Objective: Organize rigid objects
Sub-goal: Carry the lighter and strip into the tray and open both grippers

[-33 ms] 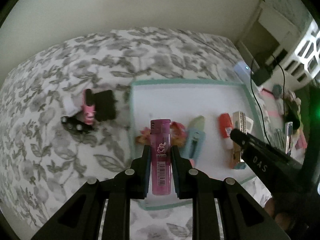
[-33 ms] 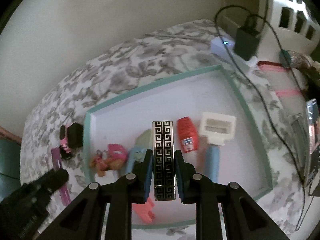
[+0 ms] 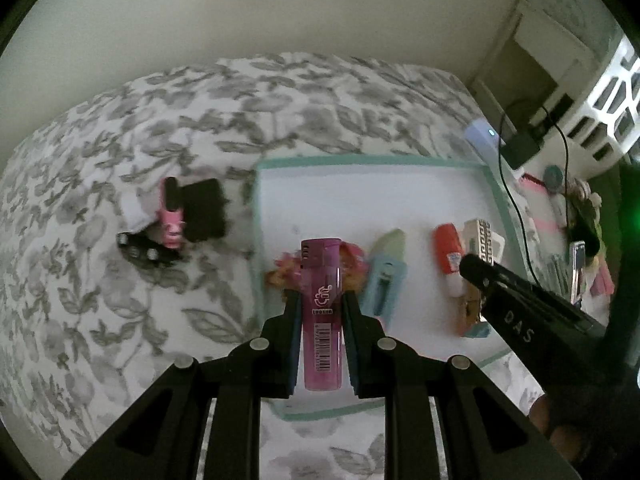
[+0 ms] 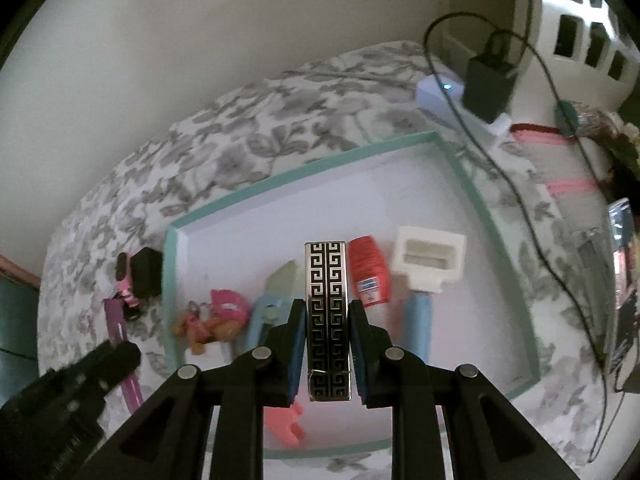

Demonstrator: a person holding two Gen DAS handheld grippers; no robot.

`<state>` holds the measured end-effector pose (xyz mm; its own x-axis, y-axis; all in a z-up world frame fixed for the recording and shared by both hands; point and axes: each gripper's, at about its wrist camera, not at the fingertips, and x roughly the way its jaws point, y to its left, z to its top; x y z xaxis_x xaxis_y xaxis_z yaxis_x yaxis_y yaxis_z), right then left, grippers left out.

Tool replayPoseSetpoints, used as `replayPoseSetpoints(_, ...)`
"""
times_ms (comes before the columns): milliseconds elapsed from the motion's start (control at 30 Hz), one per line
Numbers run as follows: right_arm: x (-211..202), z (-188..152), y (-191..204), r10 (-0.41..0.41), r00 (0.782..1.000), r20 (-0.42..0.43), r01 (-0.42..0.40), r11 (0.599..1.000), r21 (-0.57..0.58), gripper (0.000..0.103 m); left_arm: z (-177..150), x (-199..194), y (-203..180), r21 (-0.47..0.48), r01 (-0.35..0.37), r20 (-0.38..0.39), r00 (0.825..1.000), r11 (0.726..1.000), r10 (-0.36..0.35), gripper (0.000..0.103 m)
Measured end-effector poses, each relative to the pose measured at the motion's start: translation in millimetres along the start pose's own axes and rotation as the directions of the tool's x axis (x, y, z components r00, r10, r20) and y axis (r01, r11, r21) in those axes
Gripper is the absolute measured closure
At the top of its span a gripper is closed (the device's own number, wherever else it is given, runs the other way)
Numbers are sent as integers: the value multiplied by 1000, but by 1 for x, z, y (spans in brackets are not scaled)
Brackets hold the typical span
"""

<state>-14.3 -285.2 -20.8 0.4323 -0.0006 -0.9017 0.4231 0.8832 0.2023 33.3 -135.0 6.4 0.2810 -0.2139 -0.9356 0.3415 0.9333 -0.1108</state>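
Note:
My left gripper (image 3: 322, 300) is shut on a translucent purple lighter (image 3: 322, 268), held over the left part of a white tray with a teal rim (image 3: 360, 162). My right gripper (image 4: 328, 308) is shut on a black-and-silver key-patterned lighter (image 4: 328, 276) above the tray's (image 4: 304, 170) middle. In the tray lie a pink toy figure (image 4: 224, 312), a pale blue-green cutter (image 4: 280, 284), a red-capped tube (image 4: 368, 268), a white brush with a blue handle (image 4: 428, 260) and a coral clip (image 4: 286, 424).
The tray rests on a grey floral bedspread (image 3: 120, 300). Left of it lie a black block (image 3: 204, 208), a pink item (image 3: 172, 228) and a black studded strip (image 3: 140, 248). A power strip with a black charger (image 4: 488, 84) and cables sits at the right, beside clutter.

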Motion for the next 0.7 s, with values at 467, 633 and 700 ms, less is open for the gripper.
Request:
replayPoseSetpoints(467,11,-1,-7,-19,999,-43,19,1000,0,80,-9,28,-24,26,-7,-69,998,1000,9,83)
replayPoseSetpoints(633,12,-2,-6,-18,999,-43,18,1000,-9,80,-9,28,-24,18,0,-72,997,1000,1,83)
replayPoseSetpoints(700,11,-2,-6,-19,999,-40,19,1000,-10,80,-9,27,-23,16,1,-70,998,1000,0,83)
